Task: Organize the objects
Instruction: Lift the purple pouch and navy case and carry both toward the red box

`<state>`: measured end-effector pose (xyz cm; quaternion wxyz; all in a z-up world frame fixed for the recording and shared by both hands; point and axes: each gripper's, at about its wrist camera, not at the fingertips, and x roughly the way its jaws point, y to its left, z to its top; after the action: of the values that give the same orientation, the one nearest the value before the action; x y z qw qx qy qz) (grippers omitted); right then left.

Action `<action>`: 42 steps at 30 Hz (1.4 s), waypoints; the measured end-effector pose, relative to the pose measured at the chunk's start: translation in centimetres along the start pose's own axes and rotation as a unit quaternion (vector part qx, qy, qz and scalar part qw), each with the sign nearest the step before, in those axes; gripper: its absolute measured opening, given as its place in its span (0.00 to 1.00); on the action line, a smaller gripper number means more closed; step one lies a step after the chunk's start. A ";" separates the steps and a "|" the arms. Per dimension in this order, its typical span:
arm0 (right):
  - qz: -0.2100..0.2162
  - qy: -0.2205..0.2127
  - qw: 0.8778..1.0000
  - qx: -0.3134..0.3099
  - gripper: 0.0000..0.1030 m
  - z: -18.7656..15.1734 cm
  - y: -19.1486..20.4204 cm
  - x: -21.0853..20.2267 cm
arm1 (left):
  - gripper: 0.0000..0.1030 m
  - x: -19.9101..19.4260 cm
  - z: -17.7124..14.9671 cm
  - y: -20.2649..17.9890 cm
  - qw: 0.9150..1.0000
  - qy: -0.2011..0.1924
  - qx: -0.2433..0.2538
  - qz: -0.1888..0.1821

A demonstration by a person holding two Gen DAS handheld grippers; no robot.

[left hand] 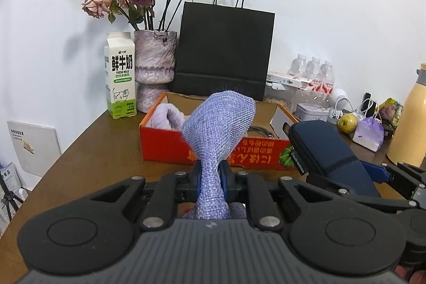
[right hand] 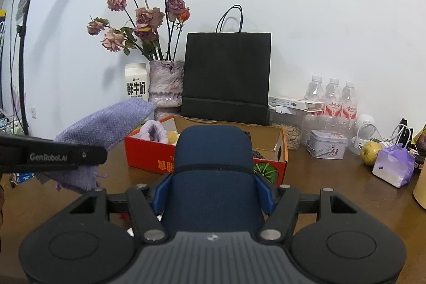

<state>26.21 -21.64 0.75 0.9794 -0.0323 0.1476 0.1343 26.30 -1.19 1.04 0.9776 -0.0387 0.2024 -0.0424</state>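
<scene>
My left gripper (left hand: pixel 211 177) is shut on a purple woven pouch (left hand: pixel 218 124), held above the table just in front of the open red cardboard box (left hand: pixel 170 143). The pouch also shows in the right wrist view (right hand: pixel 106 129). My right gripper (right hand: pixel 213 190) is shut on a dark blue case (right hand: pixel 213 159), held in front of the same box (right hand: pixel 149 156). In the left wrist view the blue case (left hand: pixel 327 151) hangs to the right of the pouch. Inside the box lie a lilac knitted item (left hand: pixel 166 115), a yellowish object (right hand: pixel 172 137) and a dark cable (left hand: pixel 262 131).
Behind the box stand a milk carton (left hand: pixel 121 76), a vase of dried roses (left hand: pixel 154 63) and a black paper bag (left hand: pixel 223 52). To the right are water bottles (right hand: pixel 331 95), a tin (right hand: pixel 328 144), a pear (right hand: pixel 370 149), a purple bag (right hand: pixel 394 168) and a yellow jug (left hand: pixel 410 124).
</scene>
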 end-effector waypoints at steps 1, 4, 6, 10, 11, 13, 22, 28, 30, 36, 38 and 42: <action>-0.001 0.000 1.000 0.000 0.62 0.2 0.0 0.4 | 0.14 0.3 0.2 0.0 1.000 -0.001 0.001 -0.001; -0.003 -0.002 1.000 0.002 0.62 0.8 0.1 1.3 | 0.14 1.4 0.9 0.0 1.000 -0.002 0.002 -0.004; -0.006 -0.002 1.000 0.008 0.62 1.2 -0.1 2.1 | 0.14 2.3 1.2 0.0 1.000 0.001 0.001 -0.003; -0.010 -0.005 1.000 0.016 0.62 2.0 -0.5 3.6 | 0.14 3.8 2.1 0.0 1.000 0.000 -0.001 -0.001; -0.011 -0.006 1.000 0.018 0.62 2.2 -0.6 3.9 | 0.14 4.1 2.4 0.1 1.000 -0.002 -0.003 0.000; -0.012 -0.008 1.000 0.021 0.62 2.6 -0.8 4.7 | 0.14 4.8 2.9 0.1 1.000 -0.003 -0.009 0.002; -0.014 -0.010 0.999 0.030 0.62 4.1 -1.5 8.2 | 0.14 8.1 4.9 0.3 1.000 -0.008 -0.022 0.007; -0.009 -0.010 0.999 0.032 0.62 4.8 -1.7 10.6 | 0.14 10.4 5.9 0.9 0.999 -0.008 -0.031 0.014; -0.008 -0.009 0.999 0.031 0.62 5.0 -1.7 11.5 | 0.14 11.0 6.3 1.1 0.999 -0.010 -0.035 0.015; -0.009 -0.010 0.999 0.029 0.62 5.8 -2.0 13.7 | 0.14 12.9 7.4 1.3 0.999 -0.015 -0.035 0.016; -0.010 -0.011 0.999 0.029 0.62 6.1 -2.2 14.5 | 0.14 13.6 7.6 1.3 0.999 -0.014 -0.034 0.017; -0.010 -0.010 1.000 0.025 0.62 6.5 -2.3 16.0 | 0.14 14.8 7.9 1.4 0.999 -0.012 -0.035 0.021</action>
<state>43.39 -19.14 2.28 0.9826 -0.0079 0.1407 0.1209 43.08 -0.81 2.38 0.9787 -0.0688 0.1931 -0.0143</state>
